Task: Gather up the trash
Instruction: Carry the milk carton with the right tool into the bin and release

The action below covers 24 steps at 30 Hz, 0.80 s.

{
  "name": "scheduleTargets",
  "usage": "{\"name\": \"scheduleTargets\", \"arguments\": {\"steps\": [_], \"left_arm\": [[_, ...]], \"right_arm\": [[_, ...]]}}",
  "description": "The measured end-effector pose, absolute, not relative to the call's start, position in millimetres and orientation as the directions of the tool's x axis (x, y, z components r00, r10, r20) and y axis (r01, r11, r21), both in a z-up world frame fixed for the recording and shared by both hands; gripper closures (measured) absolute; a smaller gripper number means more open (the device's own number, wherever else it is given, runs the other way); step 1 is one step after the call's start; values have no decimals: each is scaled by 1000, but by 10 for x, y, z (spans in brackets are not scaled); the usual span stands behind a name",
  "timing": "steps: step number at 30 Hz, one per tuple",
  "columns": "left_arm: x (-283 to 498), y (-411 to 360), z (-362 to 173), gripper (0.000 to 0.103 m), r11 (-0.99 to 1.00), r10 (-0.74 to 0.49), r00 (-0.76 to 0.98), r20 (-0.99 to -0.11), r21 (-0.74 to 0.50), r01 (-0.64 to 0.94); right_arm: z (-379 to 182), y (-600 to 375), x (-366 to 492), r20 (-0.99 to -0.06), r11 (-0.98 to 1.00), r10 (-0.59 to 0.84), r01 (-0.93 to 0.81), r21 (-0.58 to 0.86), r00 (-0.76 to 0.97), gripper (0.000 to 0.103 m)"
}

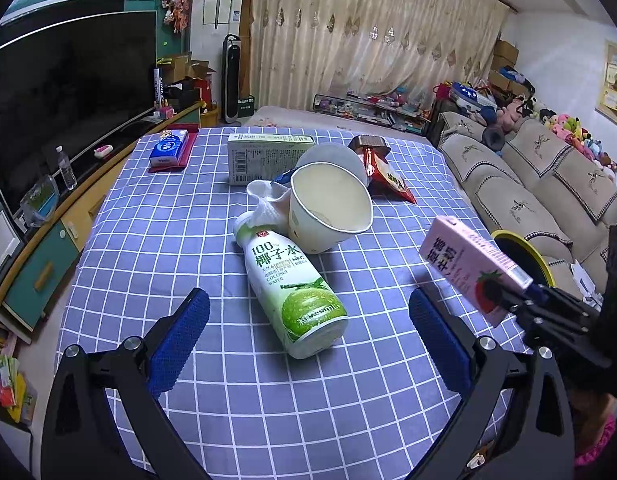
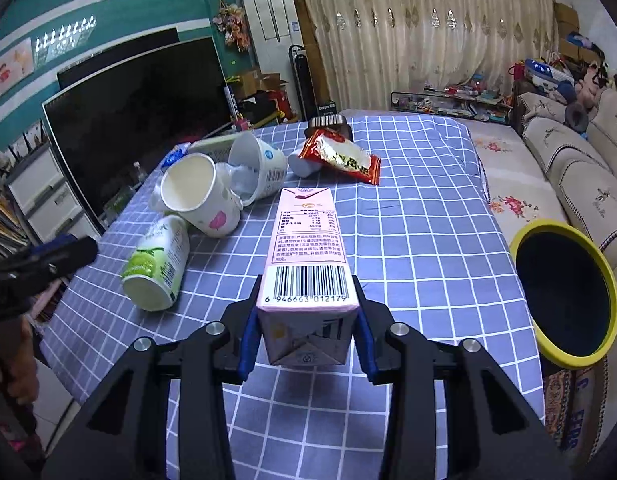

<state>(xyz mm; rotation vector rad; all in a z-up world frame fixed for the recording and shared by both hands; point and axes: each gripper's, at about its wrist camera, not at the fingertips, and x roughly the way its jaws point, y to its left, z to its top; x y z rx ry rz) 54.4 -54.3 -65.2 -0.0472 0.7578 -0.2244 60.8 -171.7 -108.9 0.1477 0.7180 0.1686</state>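
Gripping a pink milk carton (image 2: 306, 256) between its blue pads, the right gripper (image 2: 306, 332) holds it clear of the checked tablecloth (image 2: 408, 248). At three o'clock from the carton stands a yellow-rimmed bin (image 2: 566, 296), just beside the table edge. The left gripper (image 1: 308, 332) hangs with jaws wide apart and empty, a coconut water bottle (image 1: 292, 288) lying between them. At twelve o'clock from the bottle, touching it, lies a tipped paper cup (image 1: 328, 208); beyond lies a red snack wrapper (image 1: 388, 178).

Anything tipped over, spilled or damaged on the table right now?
The coconut water bottle and the paper cup lie on their sides, the cup leaning on the bottle's neck. No spill visible.
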Motion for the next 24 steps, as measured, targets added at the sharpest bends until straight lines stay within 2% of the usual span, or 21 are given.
{"name": "scheduleTargets", "arguments": {"steps": [6,13,18,24], "left_arm": [[548,-606,-692,5,974,-220,697,-683,-114,195],[600,-665,-764,5,974,-217,684,-696,-108,199],[692,-696,-869,5,977,-206,666,-717,-110,184],[851,-737,-1041,5,982,-178,639,-748,-96,161]], "right_arm": [[-916,-1946,483,-607,973,198,-81,215,770,65],[-850,-2746,422,-594,972,-7,145,186,804,65],[-1141,-3466,603,-683,932,-167,341,126,711,65],[-1711,-3996,968,-805,898,-209,434,67,556,65]]}}
